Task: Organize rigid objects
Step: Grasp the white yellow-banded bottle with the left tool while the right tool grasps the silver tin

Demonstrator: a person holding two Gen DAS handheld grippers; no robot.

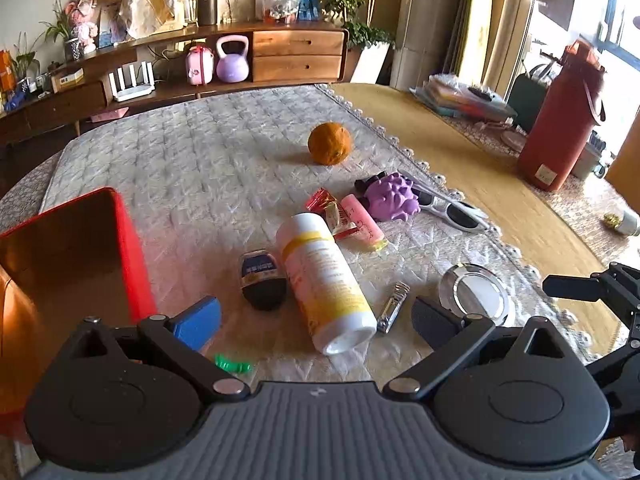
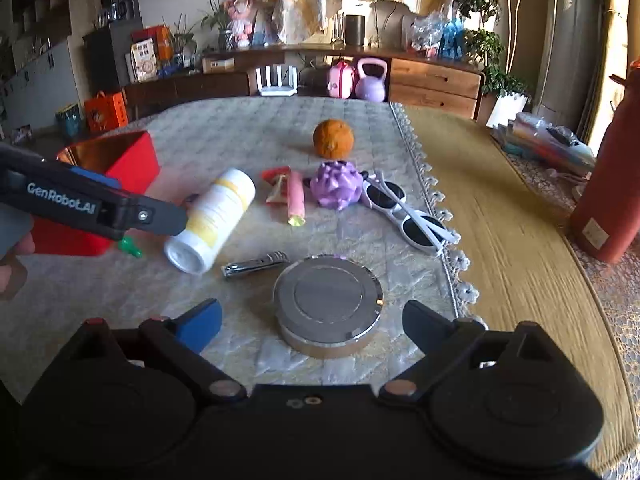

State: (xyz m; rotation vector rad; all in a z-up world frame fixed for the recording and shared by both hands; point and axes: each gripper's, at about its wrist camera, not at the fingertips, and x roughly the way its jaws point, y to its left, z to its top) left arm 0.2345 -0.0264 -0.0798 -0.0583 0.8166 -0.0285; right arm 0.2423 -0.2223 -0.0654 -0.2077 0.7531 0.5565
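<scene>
A white and yellow bottle lies on the quilted mat between the fingers of my open left gripper, which is just short of its base. Beside it lie a dark oval object, a nail clipper, a green clip and a round silver tin. My open right gripper straddles the silver tin. The bottle and the clipper lie beyond it. A red box stands open at the left.
Farther back lie an orange, a purple spiky toy, a pink tube, a red wrapper and white sunglasses. A tall red flask stands at the right on the yellow runner. A sideboard lines the far wall.
</scene>
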